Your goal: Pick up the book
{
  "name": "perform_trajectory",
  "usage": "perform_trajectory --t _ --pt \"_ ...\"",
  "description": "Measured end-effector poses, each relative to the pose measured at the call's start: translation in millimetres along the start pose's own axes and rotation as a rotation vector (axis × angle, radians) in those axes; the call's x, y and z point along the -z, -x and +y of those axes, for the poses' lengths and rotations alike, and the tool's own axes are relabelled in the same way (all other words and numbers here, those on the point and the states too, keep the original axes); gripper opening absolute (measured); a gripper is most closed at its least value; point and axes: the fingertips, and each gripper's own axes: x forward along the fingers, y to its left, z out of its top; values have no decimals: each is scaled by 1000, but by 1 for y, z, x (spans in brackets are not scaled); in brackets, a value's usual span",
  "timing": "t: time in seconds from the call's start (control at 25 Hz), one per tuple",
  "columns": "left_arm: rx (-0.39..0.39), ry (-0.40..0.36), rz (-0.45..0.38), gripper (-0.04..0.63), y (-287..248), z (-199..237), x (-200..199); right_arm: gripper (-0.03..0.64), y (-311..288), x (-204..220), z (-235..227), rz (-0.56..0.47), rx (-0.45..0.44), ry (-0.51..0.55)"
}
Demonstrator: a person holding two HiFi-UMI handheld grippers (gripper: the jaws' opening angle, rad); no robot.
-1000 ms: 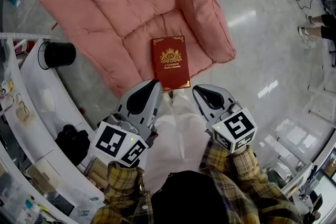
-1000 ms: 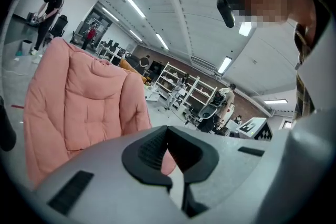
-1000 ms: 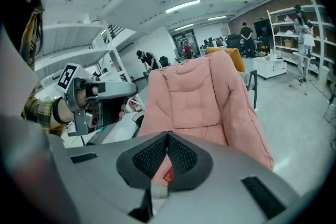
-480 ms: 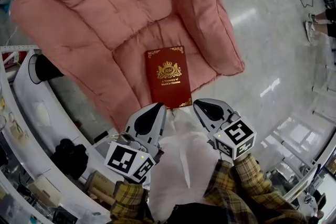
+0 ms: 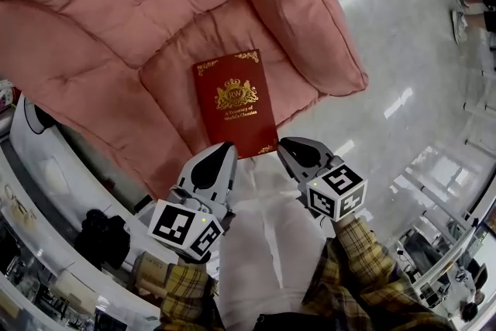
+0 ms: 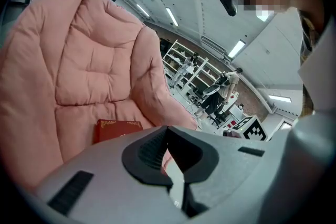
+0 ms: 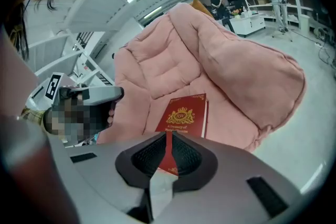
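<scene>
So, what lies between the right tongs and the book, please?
Nothing: the head view shows a bare gap between the right tongs and the book.

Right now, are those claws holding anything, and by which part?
Nothing: left gripper and right gripper are shut, empty; the book lies untouched on the cushion.

Seat front open toward the book [image 5: 235, 103], arms of the pink chair [image 5: 116, 12] walling both sides, backrest behind
</scene>
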Motion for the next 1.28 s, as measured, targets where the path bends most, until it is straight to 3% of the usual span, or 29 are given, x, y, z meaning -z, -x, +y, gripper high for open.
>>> perform_trajectory --t 0.12,0.48,0.6,0.96,1.28 --pt "5 12 28 5 -7 2 14 33 -5 19 -15 32 13 -51" --pt "45 17 75 5 -26 -4 42 250 -32 57 -46 100 -54 -260" --pt "59 12 78 5 -31 -6 44 288 -45 72 -50 141 -85 -316" --pt "58 -8 88 5 -33 0 46 313 -80 104 -55 247 -172 -440" --pt "49 -3 97 5 -29 5 53 316 -93 110 -51 289 -335 -576"
